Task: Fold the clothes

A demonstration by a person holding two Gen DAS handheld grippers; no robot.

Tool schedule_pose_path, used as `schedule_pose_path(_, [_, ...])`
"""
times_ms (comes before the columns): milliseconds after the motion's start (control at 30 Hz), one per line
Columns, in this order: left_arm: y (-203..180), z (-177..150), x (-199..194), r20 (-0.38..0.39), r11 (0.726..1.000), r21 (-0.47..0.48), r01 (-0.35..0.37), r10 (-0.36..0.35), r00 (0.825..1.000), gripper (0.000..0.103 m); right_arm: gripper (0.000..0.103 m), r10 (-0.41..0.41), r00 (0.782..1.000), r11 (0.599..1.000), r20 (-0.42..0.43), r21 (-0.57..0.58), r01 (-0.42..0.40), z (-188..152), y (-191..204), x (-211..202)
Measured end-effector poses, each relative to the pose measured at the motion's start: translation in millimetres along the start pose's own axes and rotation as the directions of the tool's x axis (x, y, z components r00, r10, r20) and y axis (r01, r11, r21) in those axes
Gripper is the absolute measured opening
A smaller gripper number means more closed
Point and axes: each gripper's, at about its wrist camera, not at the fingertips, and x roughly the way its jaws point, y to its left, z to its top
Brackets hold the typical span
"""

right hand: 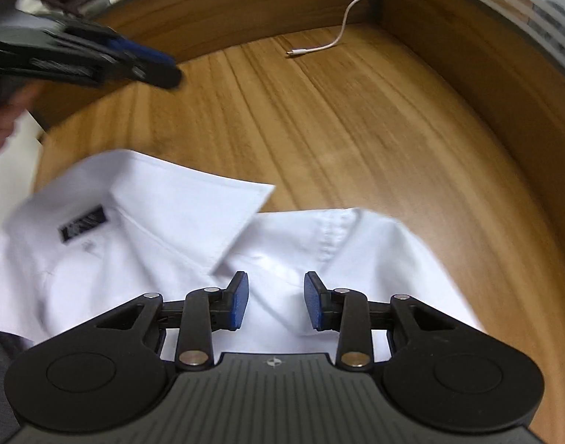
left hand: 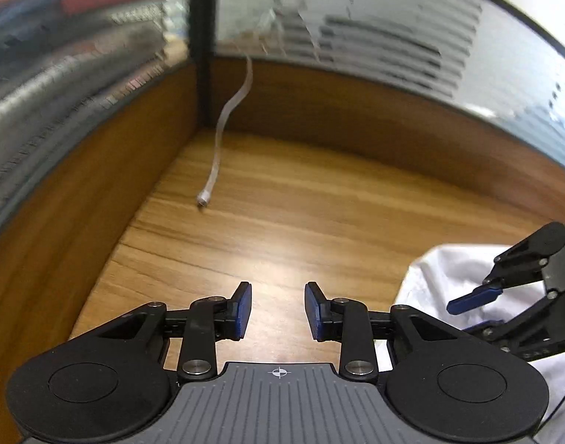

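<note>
A: On the worktop (right hand: 356,118), a wooden corner desk with partitions toward twelve and three o'clock in the right wrist view, what lies largest?

B: The white shirt (right hand: 153,244). It fills the lower half of that view, collar (right hand: 193,199) spread open with the neck label (right hand: 83,224) showing at nine o'clock and one collar point aimed toward two o'clock. A shoulder seam (right hand: 332,235) runs near one o'clock of the gripper. The body runs off below the frame, so I judge the long axis goes six to twelve, collar end at twelve. How much is folded, I cannot tell.

A: And the grippers?

B: The right gripper (right hand: 277,305) hovers above the cloth just below the collar, jaws apart, nothing between them. The left gripper (left hand: 278,310) is likewise parted and empty, over bare wood; the shirt's edge (left hand: 441,270) sits at its three o'clock.

A: How to fold well from here?

B: My judgement: take one layer only near a shoulder, keep clear of the stiff collar, and pull evenly so the seam stays straight.

A: Smallest thing?

B: A white cable (right hand: 341,26) at twelve o'clock, well apart from the shirt.
</note>
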Motion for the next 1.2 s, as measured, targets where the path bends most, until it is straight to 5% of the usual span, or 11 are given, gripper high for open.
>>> schedule_pose_path(167, [-6,-7,29,-0.101,0.995,0.091,0.044,-0.035,0.994,0.031,0.029,0.133,0.991,0.989,-0.016,0.066,-0.132,-13,10,-4])
schedule_pose_path(300, [-11,-13,35,-0.15,0.985,0.091,0.143,-0.129,0.98,0.028,0.024,0.229,0.973,0.968,-0.011,0.111,-0.227,-22,17,-9])
schedule_pose_path(533, [-31,-33,21,-0.236,0.95,0.135,0.281,-0.244,0.941,0.027,0.024,0.321,0.942,0.947,-0.095,0.045,-0.319,-41,48,-8])
schedule_pose_path(733, [-44,-57,15,-0.319,0.94,0.144,0.31,-0.252,0.914,0.028,0.024,0.268,0.955,0.961,-0.13,-0.038,-0.275,-46,56,-12])
schedule_pose_path(967, [-37,-63,16,-0.28,0.969,0.009,0.246,-0.234,0.931,0.029,0.024,0.113,0.993,0.992,-0.015,-0.053,-0.114,-8,16,-37])
schedule_pose_path(1200, [-31,-61,31,-0.267,0.968,-0.097,0.233,-0.251,0.931,0.034,0.024,-0.042,0.999,0.995,-0.01,-0.087,0.041,31,-29,-23])
